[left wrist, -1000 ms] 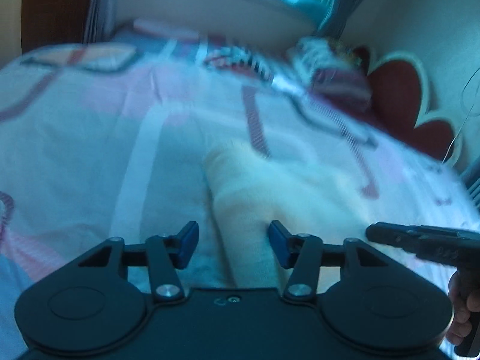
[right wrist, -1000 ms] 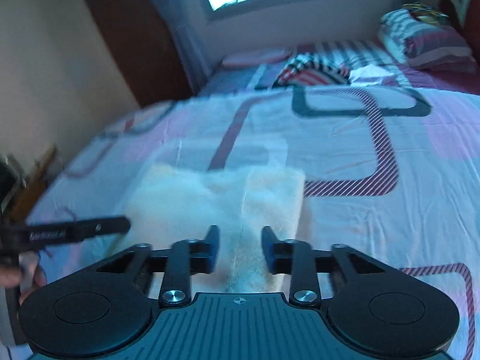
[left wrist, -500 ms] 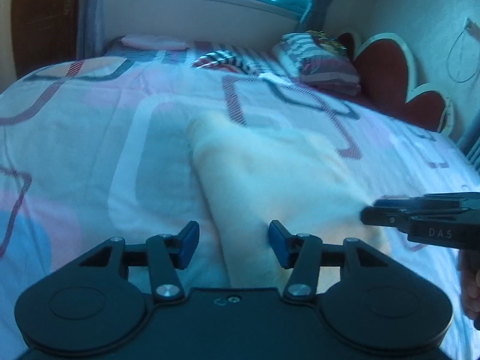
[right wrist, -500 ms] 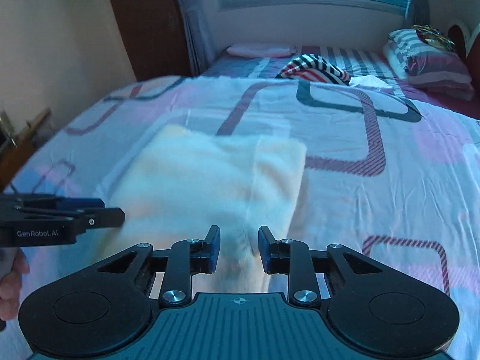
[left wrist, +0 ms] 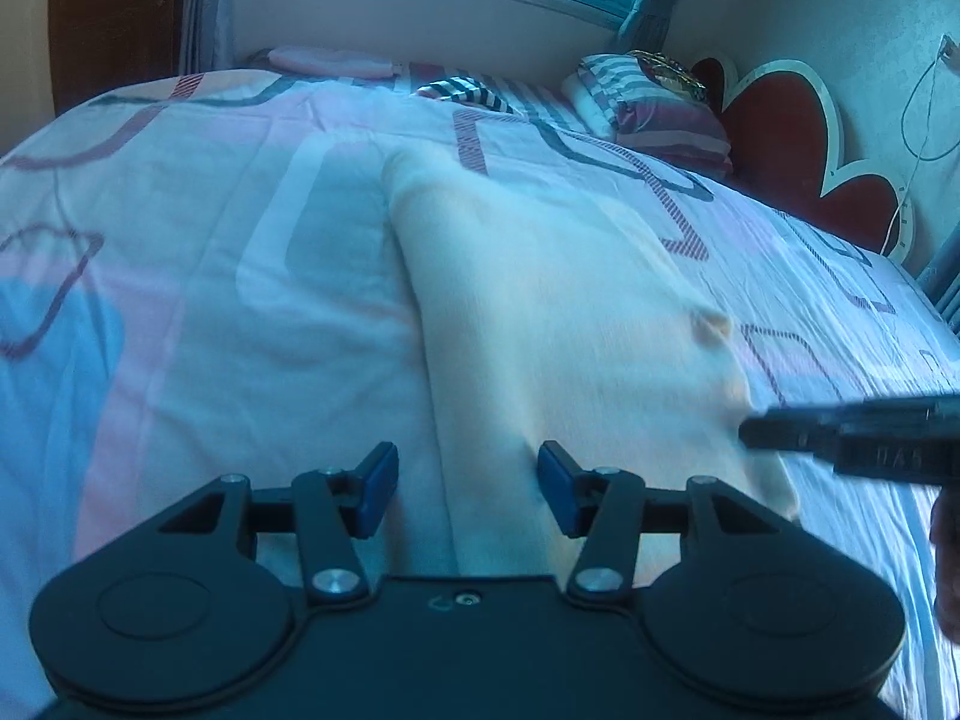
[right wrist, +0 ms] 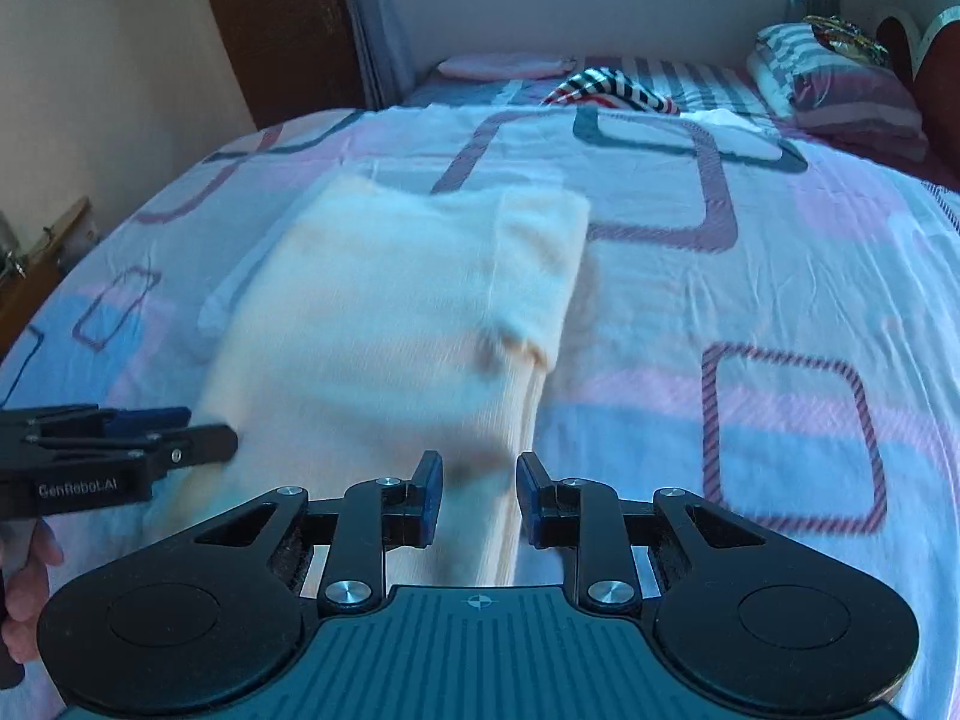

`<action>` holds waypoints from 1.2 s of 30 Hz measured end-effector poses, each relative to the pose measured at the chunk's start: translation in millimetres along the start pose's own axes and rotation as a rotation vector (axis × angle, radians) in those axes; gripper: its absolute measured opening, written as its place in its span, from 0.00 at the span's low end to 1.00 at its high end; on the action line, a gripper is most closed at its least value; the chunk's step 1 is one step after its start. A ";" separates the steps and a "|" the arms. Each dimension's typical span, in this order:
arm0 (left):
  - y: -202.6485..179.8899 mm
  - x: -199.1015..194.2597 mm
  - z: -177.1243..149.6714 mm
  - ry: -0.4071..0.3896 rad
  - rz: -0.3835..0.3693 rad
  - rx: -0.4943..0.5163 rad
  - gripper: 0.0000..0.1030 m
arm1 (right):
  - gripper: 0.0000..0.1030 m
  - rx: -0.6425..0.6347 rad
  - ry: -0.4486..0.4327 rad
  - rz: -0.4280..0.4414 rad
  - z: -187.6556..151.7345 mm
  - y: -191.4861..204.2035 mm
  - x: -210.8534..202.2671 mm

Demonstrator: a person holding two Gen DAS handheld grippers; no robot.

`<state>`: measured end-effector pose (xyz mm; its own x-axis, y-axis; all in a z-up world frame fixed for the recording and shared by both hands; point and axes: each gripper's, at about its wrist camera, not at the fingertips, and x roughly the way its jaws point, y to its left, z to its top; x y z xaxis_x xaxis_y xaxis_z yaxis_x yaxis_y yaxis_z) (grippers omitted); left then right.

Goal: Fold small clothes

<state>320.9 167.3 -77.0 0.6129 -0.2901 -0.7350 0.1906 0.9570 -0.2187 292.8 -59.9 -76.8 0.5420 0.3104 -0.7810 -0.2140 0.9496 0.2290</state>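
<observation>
A pale cream garment point(left wrist: 558, 324) lies folded flat on the patterned bed sheet point(left wrist: 198, 276). In the right wrist view the garment point(right wrist: 390, 324) shows a folded flap along its right side. My left gripper point(left wrist: 467, 495) is open over the garment's near left edge, holding nothing. My right gripper point(right wrist: 477, 498) is open, with a narrower gap, over the garment's near right edge, holding nothing. Each gripper shows in the other's view: the right one point(left wrist: 840, 429) at the garment's right, the left one point(right wrist: 120, 444) at its left.
A striped garment point(right wrist: 612, 90) lies at the far end of the bed. Striped pillows point(right wrist: 840, 84) sit by a red heart-shaped headboard point(left wrist: 792, 138). A pink cloth point(right wrist: 504, 65) lies under the window. A wooden wardrobe point(right wrist: 282, 24) stands at the back left.
Both grippers have drawn back and up from the garment, which now shows larger and flat. The right gripper's fingers have opened a little wider.
</observation>
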 end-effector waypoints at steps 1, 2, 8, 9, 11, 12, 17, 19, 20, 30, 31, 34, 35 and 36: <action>-0.6 -2.7 -3.6 -0.001 0.004 -0.004 0.49 | 0.26 0.006 0.009 0.000 -7.3 -0.7 1.1; -1.5 -5.2 -6.3 -0.002 0.009 -0.006 0.49 | 0.26 0.011 0.013 0.000 -12.9 -1.7 2.0; -5.4 -12.6 -20.6 -0.001 0.059 0.006 0.56 | 0.26 0.056 0.013 0.012 -21.6 -8.8 2.0; -7.4 -13.3 -21.9 -0.003 0.071 0.015 0.58 | 0.26 0.063 0.017 0.015 -21.0 -8.8 3.5; -10.7 -14.2 -23.3 -0.007 0.089 0.024 0.58 | 0.26 0.060 0.020 0.014 -21.1 -7.7 4.3; -12.1 -14.5 -24.1 -0.006 0.093 0.025 0.58 | 0.26 0.057 0.021 0.014 -21.2 -7.4 3.8; -25.6 -34.5 -28.9 -0.039 0.141 0.039 0.65 | 0.27 0.061 -0.008 0.023 -24.9 -6.7 -23.6; -37.1 -51.6 -38.6 -0.110 0.192 0.048 0.94 | 0.66 0.066 -0.055 0.011 -32.4 -6.7 -42.4; -43.3 -61.0 -44.4 -0.154 0.225 0.058 0.98 | 0.93 0.059 -0.089 0.000 -37.0 -6.2 -52.0; -88.0 -154.8 -95.0 -0.359 0.268 0.062 0.99 | 1.00 0.022 -0.146 -0.047 -85.7 4.1 -137.2; -92.4 -164.1 -98.8 -0.373 0.264 0.067 0.99 | 1.00 0.013 -0.165 -0.044 -92.5 6.6 -147.7; -105.2 -189.6 -111.2 -0.404 0.263 0.073 0.99 | 1.00 -0.001 -0.206 -0.046 -112.1 15.4 -175.7; -109.4 -197.5 -115.2 -0.407 0.264 0.074 0.99 | 1.00 -0.007 -0.215 -0.047 -118.4 18.7 -184.4; -113.2 -205.1 -119.3 -0.406 0.266 0.072 0.99 | 1.00 -0.012 -0.225 -0.044 -126.5 22.8 -194.6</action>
<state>82.1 119.2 21.9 0.8944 -0.0284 -0.4464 0.0305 0.9995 -0.0025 79.6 -104.1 6.9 0.7185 0.2722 -0.6400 -0.1955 0.9622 0.1897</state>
